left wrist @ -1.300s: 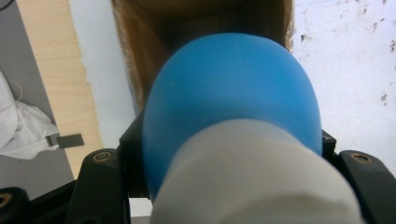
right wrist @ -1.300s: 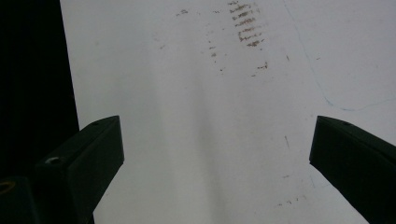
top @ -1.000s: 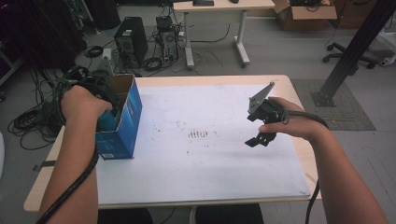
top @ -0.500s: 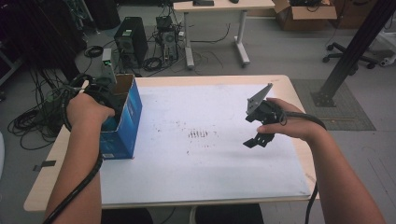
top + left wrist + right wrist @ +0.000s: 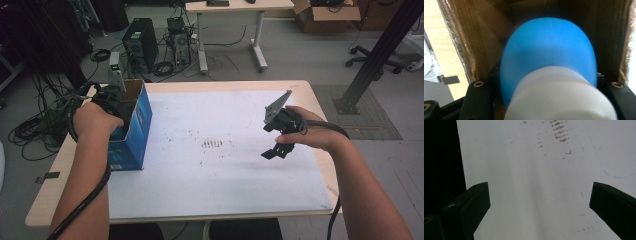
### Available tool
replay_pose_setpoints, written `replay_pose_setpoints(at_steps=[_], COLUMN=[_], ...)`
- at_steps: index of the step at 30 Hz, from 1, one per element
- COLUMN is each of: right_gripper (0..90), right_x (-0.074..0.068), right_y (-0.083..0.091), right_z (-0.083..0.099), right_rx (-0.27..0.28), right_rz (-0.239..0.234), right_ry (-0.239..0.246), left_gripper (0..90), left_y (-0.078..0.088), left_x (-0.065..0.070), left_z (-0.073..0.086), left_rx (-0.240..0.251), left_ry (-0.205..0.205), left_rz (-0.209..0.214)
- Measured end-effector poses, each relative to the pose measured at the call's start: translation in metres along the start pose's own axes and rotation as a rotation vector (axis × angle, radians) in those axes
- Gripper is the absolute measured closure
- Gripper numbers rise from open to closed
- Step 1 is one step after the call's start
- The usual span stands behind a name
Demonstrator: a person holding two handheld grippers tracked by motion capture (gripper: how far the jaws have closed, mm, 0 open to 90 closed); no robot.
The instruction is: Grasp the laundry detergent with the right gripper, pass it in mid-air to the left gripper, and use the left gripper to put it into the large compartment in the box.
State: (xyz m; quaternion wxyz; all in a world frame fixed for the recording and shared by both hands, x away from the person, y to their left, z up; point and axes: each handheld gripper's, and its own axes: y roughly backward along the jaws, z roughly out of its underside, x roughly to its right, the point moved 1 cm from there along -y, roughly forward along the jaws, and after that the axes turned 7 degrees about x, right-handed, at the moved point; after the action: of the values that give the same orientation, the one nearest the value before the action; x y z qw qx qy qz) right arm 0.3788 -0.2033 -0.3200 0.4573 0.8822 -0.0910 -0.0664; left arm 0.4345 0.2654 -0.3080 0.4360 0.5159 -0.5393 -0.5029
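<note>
While our left claw sits inside the blue box, clamped on a blue bottle w/ white cap, right claw hangs well right of box, jaws apart, over worktop.

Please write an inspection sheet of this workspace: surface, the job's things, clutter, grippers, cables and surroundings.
Surface: white sheet on a light wooden table, with dark scuff marks near the middle.
Job's things: blue cardboard box, open on top, at the table's left edge; blue rounded plastic bottle with a white cap inside it.
Clutter: nothing seen on the sheet.
Grippers: left gripper reaches into the box, jaws shut on the bottle; right gripper is above the sheet, jaws open with nothing between them.
Cables: a black cable trails from the left gripper, another from the right.
Surroundings: computer tower, tangled floor cables, second desk, office chair.
</note>
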Motion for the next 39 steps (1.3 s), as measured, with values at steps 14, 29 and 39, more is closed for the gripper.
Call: replay_pose_setpoints(at_steps=[14,29,39], right_gripper=[3.0,3.1,3.0], right_x=[-0.0005,-0.0010,-0.0008], right_y=[-0.0021,-0.0017,-0.0032], right_z=[0.0000,0.0027,0.0038], right_rx=[-0.002,-0.002,0.003], right_rz=[-0.005,-0.007,-0.006], right_ry=[0.003,0.009,0.007], left_gripper=[38.8,35.2,30.7], left_y=[-0.0058,-0.0054,-0.0037], left_x=[-0.0030,-0.0008,0.0018], left_z=[0.0027,0.0024,0.0034], left_rx=[-0.014,-0.024,-0.023], left_ry=[0.004,0.003,-0.011], left_rz=[0.004,-0.008,-0.013])
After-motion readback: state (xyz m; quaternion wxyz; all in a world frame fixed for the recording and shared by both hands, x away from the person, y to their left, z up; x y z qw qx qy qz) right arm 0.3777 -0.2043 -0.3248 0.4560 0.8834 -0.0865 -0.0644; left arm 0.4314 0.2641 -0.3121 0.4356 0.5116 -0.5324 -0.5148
